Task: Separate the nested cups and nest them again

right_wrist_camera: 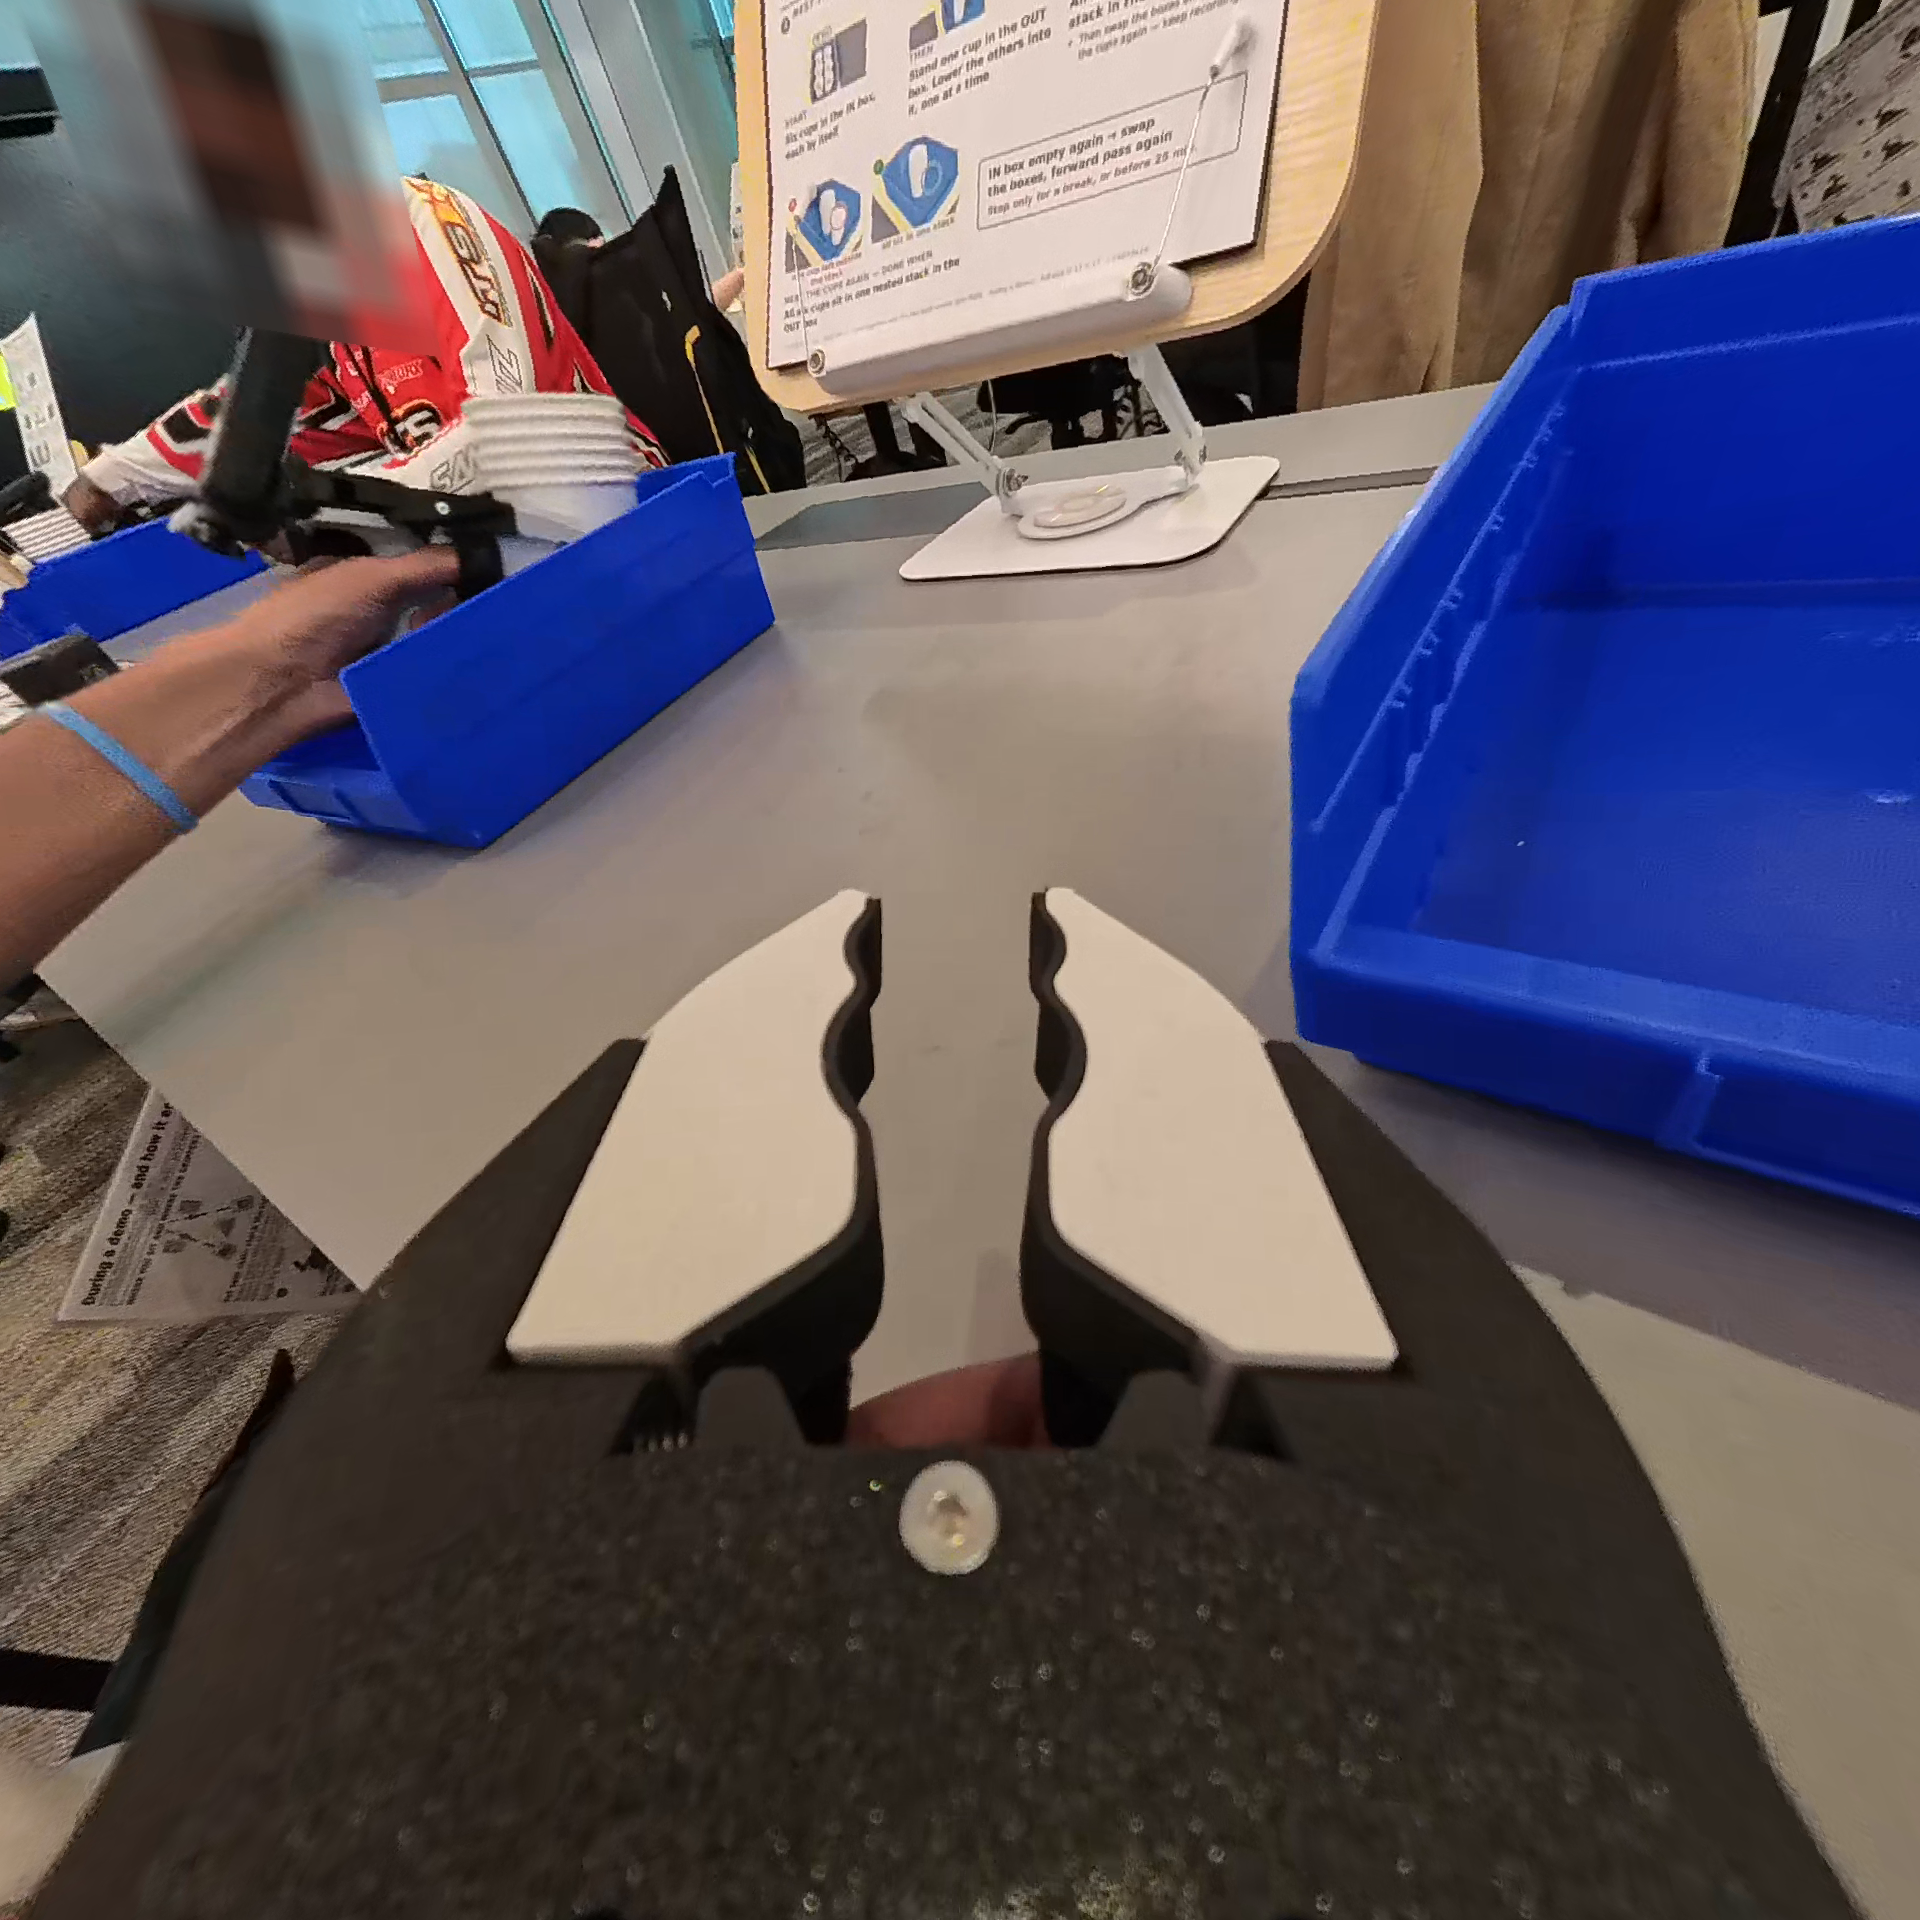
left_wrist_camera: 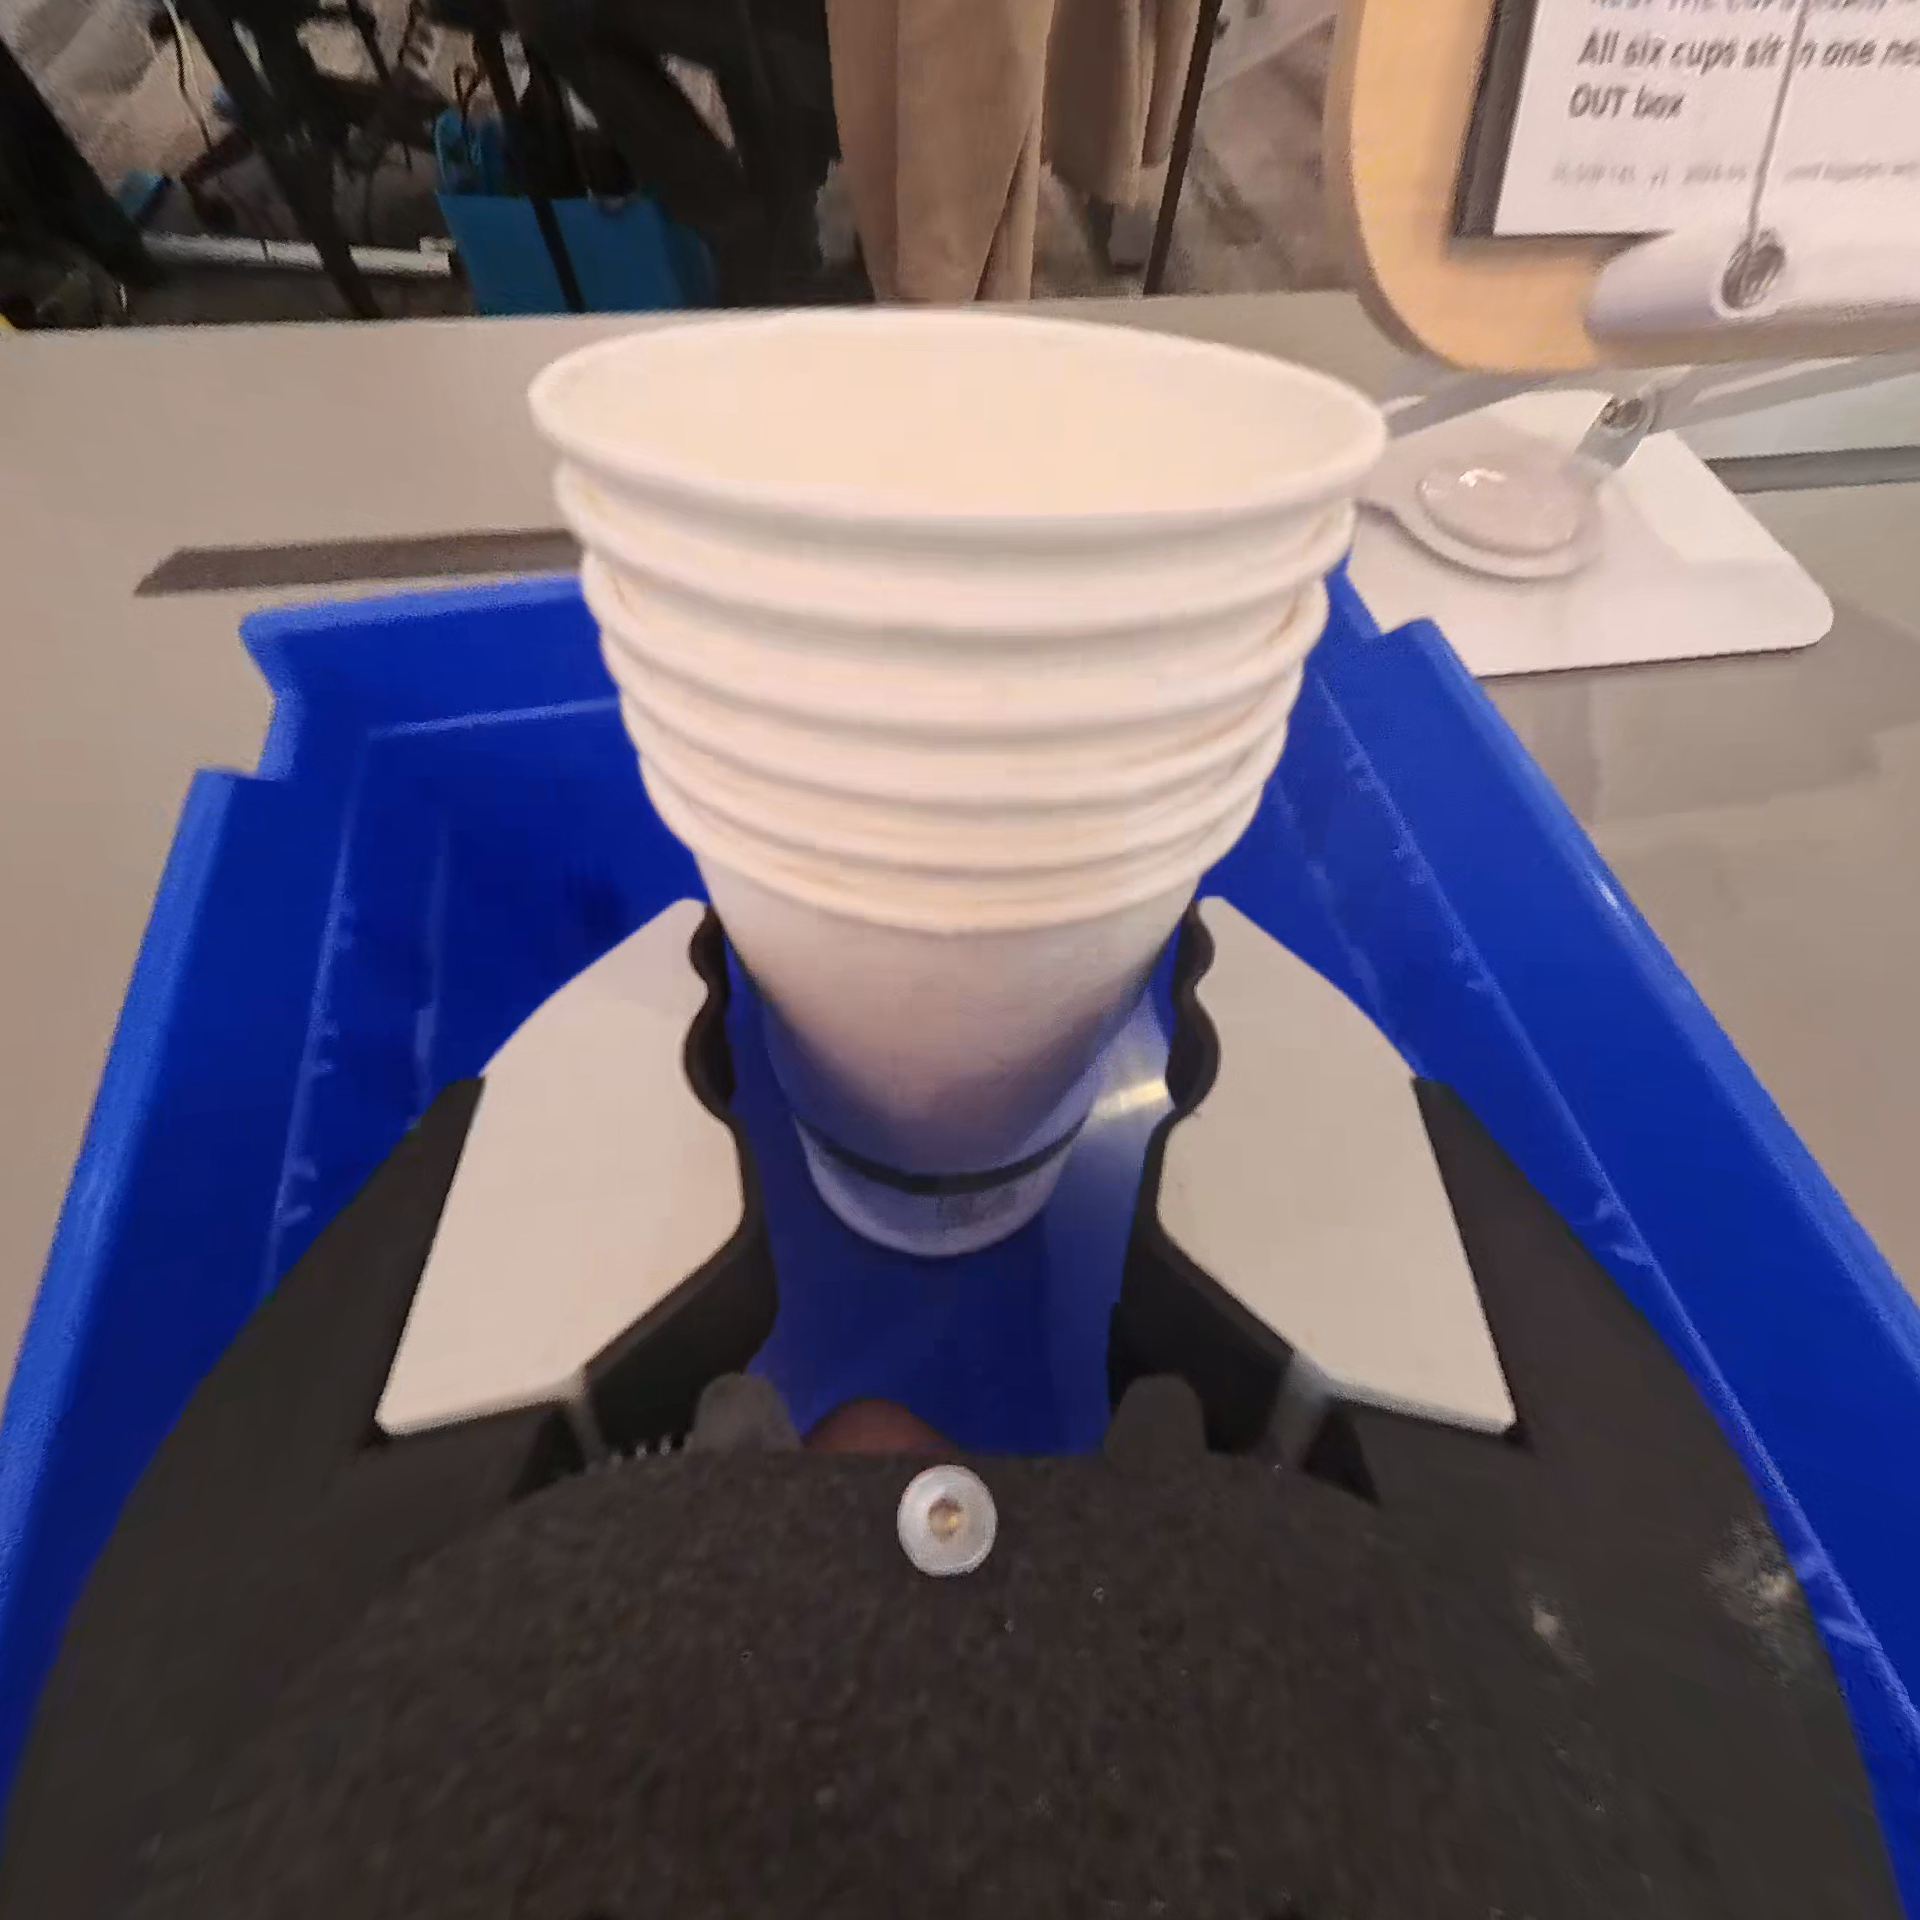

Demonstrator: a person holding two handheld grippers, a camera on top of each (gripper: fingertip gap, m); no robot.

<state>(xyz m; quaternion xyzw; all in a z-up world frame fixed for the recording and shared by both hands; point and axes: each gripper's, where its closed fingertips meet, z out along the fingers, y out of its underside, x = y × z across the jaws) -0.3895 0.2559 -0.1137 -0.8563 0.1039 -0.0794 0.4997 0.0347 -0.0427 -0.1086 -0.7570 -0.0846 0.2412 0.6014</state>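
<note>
A stack of several nested white paper cups [left_wrist_camera: 956, 623] stands upright in a blue bin [left_wrist_camera: 416, 831]. My left gripper [left_wrist_camera: 945, 935] has its fingers on both sides of the lowest cup, and the tips touch its walls just under the rims. In the right wrist view the same stack [right_wrist_camera: 551, 447] rises above the left bin [right_wrist_camera: 561, 665], with the left gripper [right_wrist_camera: 468, 540] and a hand [right_wrist_camera: 260, 665] at it. My right gripper [right_wrist_camera: 956, 914] is empty, its jaws a small way apart, over the grey table [right_wrist_camera: 935, 727].
A second, empty blue bin [right_wrist_camera: 1662, 779] sits at the right. A white stand [right_wrist_camera: 1091, 499] with an instruction board is at the table's back; it also shows in the left wrist view [left_wrist_camera: 1610, 582]. People sit beyond the table.
</note>
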